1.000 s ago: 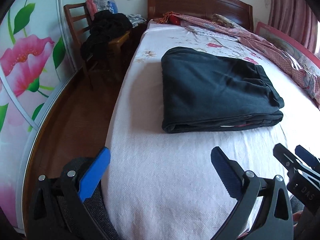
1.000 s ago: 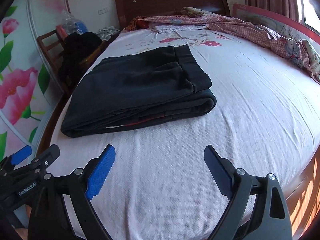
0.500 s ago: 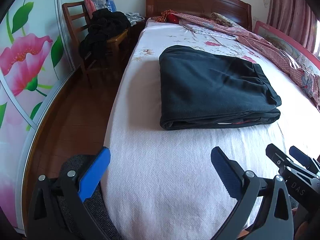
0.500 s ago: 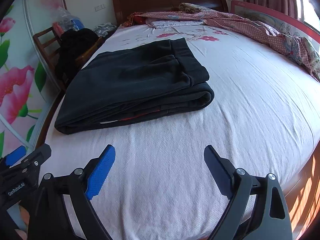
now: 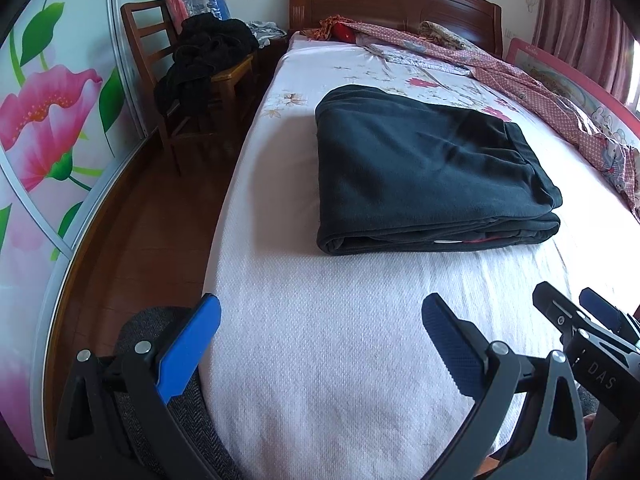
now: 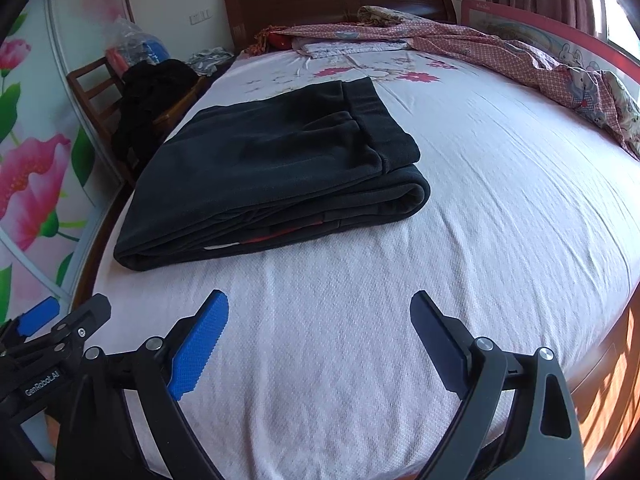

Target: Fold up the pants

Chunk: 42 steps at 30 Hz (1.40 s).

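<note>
My left hand-held gripper [image 5: 320, 320] and right hand-held gripper [image 6: 319, 315] both hang spread and empty above the bed [image 6: 500, 208], near its foot. The pants [image 6: 276, 168] lie folded ahead, untouched.

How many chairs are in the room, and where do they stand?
1. The chair stands on the floor beside the bed, near the headboard, with dark clothes piled on its seat. Other chairs may be outside the view.
</note>
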Each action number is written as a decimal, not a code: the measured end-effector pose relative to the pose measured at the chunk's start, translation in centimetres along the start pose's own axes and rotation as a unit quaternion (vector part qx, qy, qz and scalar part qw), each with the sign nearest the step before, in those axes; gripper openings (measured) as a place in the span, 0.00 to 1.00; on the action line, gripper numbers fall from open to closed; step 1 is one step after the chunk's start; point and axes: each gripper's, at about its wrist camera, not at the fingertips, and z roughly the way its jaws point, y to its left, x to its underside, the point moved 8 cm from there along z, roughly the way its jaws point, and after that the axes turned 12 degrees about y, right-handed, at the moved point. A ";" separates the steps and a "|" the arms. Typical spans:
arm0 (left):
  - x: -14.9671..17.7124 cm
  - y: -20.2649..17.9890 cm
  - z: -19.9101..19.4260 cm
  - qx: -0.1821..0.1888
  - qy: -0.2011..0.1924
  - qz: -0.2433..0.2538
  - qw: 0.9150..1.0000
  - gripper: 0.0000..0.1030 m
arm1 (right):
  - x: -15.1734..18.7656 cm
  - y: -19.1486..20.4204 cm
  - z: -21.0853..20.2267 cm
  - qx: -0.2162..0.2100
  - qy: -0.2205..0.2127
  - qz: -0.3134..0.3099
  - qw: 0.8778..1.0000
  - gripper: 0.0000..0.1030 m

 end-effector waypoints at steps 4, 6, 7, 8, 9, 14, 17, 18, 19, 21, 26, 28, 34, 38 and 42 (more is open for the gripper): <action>0.0 0.0 0.1 0.000 0.001 0.001 1.000 0.98 | 0.0 0.1 0.0 0.001 0.000 -0.001 1.000 0.89; 0.0 -0.1 0.0 0.000 0.001 0.001 1.000 0.98 | 0.0 0.1 -0.1 -0.001 0.000 -0.001 1.000 0.89; 0.0 -0.1 0.0 0.000 0.001 0.001 1.000 0.98 | 0.0 0.1 0.0 0.000 0.000 -0.001 1.000 0.89; 0.0 -0.1 0.0 0.000 0.002 0.001 1.000 0.98 | 0.0 0.2 -0.1 0.000 0.001 -0.001 1.000 0.89; 0.0 -0.1 0.0 0.000 0.002 0.000 1.000 0.98 | 0.0 0.2 -0.1 -0.002 0.001 -0.001 1.000 0.89; 0.0 0.0 0.1 0.000 0.004 0.001 1.000 0.98 | 0.1 0.5 -0.1 -0.002 0.001 -0.003 1.000 0.89; 0.0 0.0 0.2 -0.001 0.006 0.001 1.000 0.98 | 0.1 0.5 -0.1 -0.003 0.000 -0.004 1.000 0.89; 0.0 0.0 0.3 -0.001 0.007 0.001 1.000 0.98 | 0.1 0.6 -0.1 -0.003 0.001 -0.005 1.000 0.89; 0.1 0.0 0.3 0.000 0.007 0.001 1.000 0.98 | 0.1 0.7 -0.1 -0.003 0.001 -0.005 1.000 0.89; 0.0 0.1 0.4 -0.001 0.008 0.001 1.000 0.98 | 0.2 0.7 -0.1 -0.003 0.001 -0.006 1.000 0.89; 0.0 0.1 0.3 -0.004 0.009 0.002 1.000 0.98 | 0.1 0.7 -0.1 -0.003 0.001 -0.006 1.000 0.89; 0.0 0.0 0.3 -0.004 0.010 0.004 1.000 0.98 | 0.1 0.7 -0.1 -0.004 0.002 -0.006 1.000 0.89; 0.0 0.1 0.2 -0.003 0.011 0.001 1.000 0.98 | 0.1 0.7 -0.2 -0.005 0.001 -0.006 1.000 0.89; -0.2 0.3 0.0 -0.018 0.016 0.000 1.000 0.98 | 0.1 0.7 -0.2 -0.005 0.000 -0.006 1.000 0.89; -0.3 0.5 -0.2 -0.054 0.019 0.002 0.998 0.98 | 0.2 0.8 -0.2 -0.005 0.002 -0.008 1.000 0.89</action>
